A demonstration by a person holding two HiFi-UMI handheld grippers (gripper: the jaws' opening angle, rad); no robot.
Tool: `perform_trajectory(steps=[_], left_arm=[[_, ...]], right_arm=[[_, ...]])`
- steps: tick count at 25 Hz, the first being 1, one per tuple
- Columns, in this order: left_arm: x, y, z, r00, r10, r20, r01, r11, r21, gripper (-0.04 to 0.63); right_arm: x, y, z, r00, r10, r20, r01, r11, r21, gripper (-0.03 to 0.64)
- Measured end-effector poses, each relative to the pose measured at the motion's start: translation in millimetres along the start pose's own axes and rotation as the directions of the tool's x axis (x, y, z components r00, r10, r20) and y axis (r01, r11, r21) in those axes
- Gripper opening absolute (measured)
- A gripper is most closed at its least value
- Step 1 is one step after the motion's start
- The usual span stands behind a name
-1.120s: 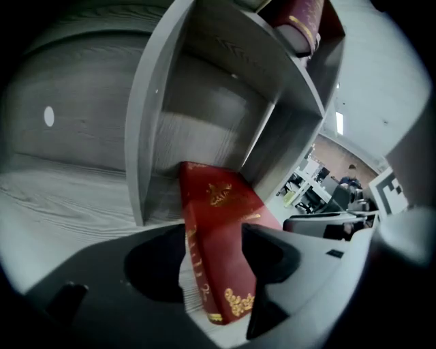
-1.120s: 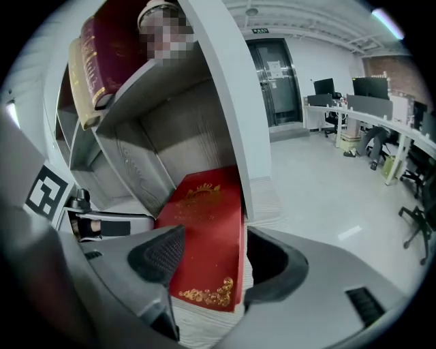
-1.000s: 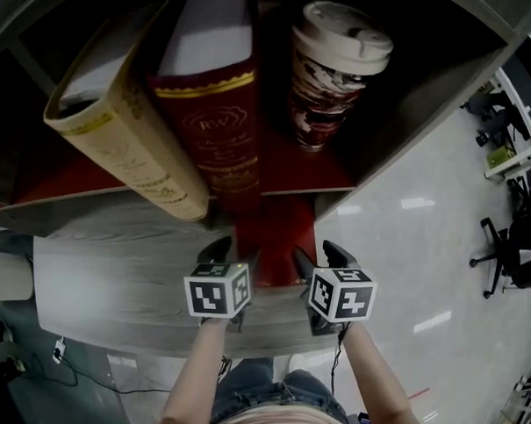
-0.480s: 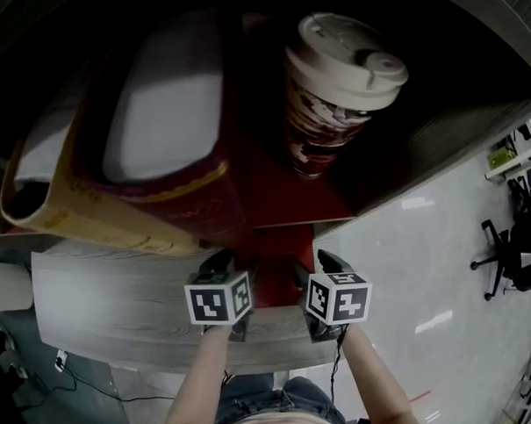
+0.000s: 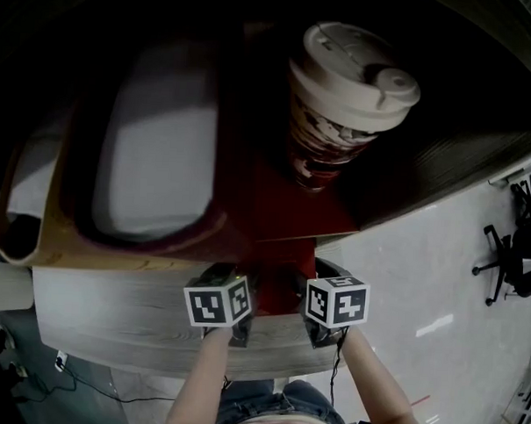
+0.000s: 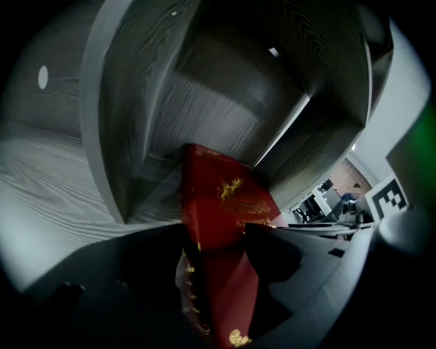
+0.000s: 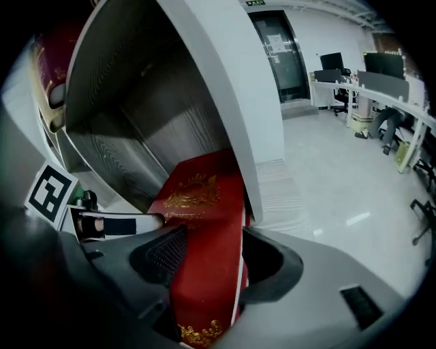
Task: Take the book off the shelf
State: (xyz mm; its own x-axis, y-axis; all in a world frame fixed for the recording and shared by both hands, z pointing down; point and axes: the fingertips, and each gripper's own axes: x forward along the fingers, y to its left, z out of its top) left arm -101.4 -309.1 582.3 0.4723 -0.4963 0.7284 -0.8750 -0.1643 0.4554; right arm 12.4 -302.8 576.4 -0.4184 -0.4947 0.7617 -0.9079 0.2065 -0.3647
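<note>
A red book with gold print [image 5: 275, 284] lies flat, sticking out of the shelf opening toward me between both grippers. My left gripper [image 5: 232, 274] has it between its jaws at the left edge; in the left gripper view the book [image 6: 228, 198] fills the gap of the gripper [image 6: 218, 238], whose jaws are opening. My right gripper [image 5: 314, 272] holds the right edge. In the right gripper view the book [image 7: 197, 198] sits between both pads of the gripper [image 7: 204, 249], whose jaws are closing.
Above, a tan book [image 5: 36, 241] and a dark red book [image 5: 154, 140] stand in the compartment beside a lidded paper cup [image 5: 341, 96]. A grey wood shelf board [image 5: 112, 305] runs below them. Office floor and a chair [image 5: 509, 261] lie to the right.
The view has drawn closer to the shelf, so the standing books and the cup loom larger. Both grippers sit a little lower in the frame, still with the red book between them.
</note>
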Motion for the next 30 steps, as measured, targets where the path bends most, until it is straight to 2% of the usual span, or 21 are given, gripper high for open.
perform_trajectory(steps=[1, 19, 30], left_arm=[[0.2, -0.2, -0.3, 1.0, 0.002, 0.0, -0.002, 1.0, 0.0, 0.267], [-8.9, -4.1, -8.3, 0.999, 0.036, 0.023, -0.037, 0.999, 0.023, 0.267], [-47.0, -9.9, -15.9, 0.992, 0.023, 0.121, -0.023, 1.0, 0.003, 0.267]], right_arm=[[0.3, 1.1, 0.0, 1.0, 0.003, -0.003, -0.003, 1.0, -0.004, 0.253], [-7.4, 4.1, -10.8, 0.999, -0.005, 0.038, 0.003, 0.999, 0.052, 0.249], [-36.0, 31.5, -9.1, 0.987, 0.007, 0.159, -0.002, 1.0, -0.026, 0.249]])
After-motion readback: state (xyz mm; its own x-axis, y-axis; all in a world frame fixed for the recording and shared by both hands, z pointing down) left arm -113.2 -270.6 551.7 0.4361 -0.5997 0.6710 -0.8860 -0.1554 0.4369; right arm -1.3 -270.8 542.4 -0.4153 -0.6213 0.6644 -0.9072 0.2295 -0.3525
